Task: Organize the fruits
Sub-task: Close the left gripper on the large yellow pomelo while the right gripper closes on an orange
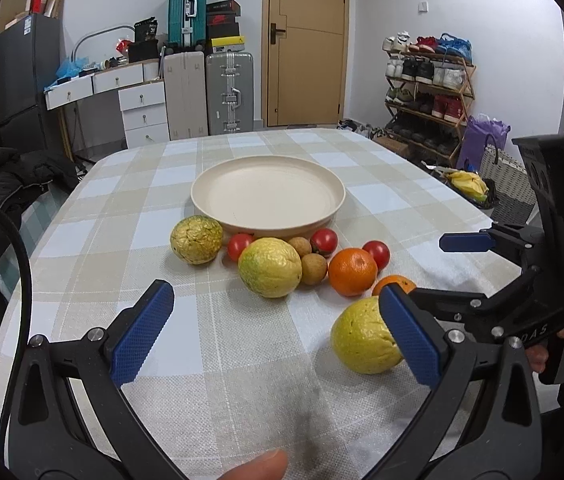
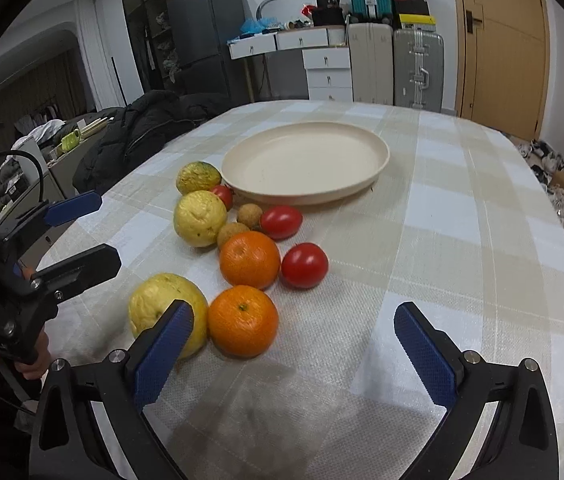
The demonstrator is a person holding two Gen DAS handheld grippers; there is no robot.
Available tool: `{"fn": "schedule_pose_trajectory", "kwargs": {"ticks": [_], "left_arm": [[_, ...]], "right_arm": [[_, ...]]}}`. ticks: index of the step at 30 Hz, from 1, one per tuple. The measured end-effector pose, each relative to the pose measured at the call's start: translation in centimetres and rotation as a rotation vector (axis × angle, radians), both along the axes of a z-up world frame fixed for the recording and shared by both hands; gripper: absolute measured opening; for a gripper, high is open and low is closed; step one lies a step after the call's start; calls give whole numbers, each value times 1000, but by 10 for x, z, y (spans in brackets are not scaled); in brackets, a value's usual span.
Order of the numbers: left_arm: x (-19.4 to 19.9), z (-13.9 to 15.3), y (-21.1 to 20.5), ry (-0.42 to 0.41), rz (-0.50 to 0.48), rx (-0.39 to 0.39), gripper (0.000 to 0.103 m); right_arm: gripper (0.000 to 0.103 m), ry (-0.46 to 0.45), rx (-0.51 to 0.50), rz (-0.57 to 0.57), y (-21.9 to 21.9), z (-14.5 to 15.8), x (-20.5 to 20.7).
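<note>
A cream plate [image 1: 218, 184] [image 2: 381, 160] stands empty mid-table. In front of it lie three yellow-green guavas [image 1: 270, 267] [image 2: 200, 218], two oranges [image 1: 352, 272] [image 2: 250, 259], three red tomatoes [image 1: 324, 240] [image 2: 304, 265] and two brown longans [image 1: 313, 269] [image 2: 249, 216]. My left gripper [image 1: 278, 332] is open and empty, low over the cloth, its right finger in front of the nearest guava [image 1: 363, 336] [image 2: 162, 308]. My right gripper [image 2: 293, 348] is open and empty, just behind the near orange [image 2: 242, 321]; it also shows in the left wrist view [image 1: 425, 264].
The table has a checked beige and white cloth [image 1: 242, 380] [image 2: 461, 240]. A black coat on a chair [image 2: 142, 136] is at the left edge. Suitcases [image 1: 229, 92], drawers, a door and a shoe rack [image 1: 429, 88] stand beyond the table.
</note>
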State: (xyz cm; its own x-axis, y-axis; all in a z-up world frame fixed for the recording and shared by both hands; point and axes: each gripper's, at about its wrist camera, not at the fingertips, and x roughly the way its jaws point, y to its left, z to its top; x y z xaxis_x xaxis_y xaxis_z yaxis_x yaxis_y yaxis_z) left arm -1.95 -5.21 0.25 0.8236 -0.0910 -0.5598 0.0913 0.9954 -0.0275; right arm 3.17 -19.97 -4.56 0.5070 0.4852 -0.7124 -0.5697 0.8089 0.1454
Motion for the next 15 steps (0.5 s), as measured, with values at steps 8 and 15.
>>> {"fn": "schedule_pose_trajectory", "kwargs": {"ticks": [8,15], "left_arm": [[5,-7,-7,42,-50,2,103],[7,-10,-13,74,-94,0,103]], "right_arm": [[99,26,-35,30,3,-6,-3],[85,52,-52,74,9,-10,-6]]}}
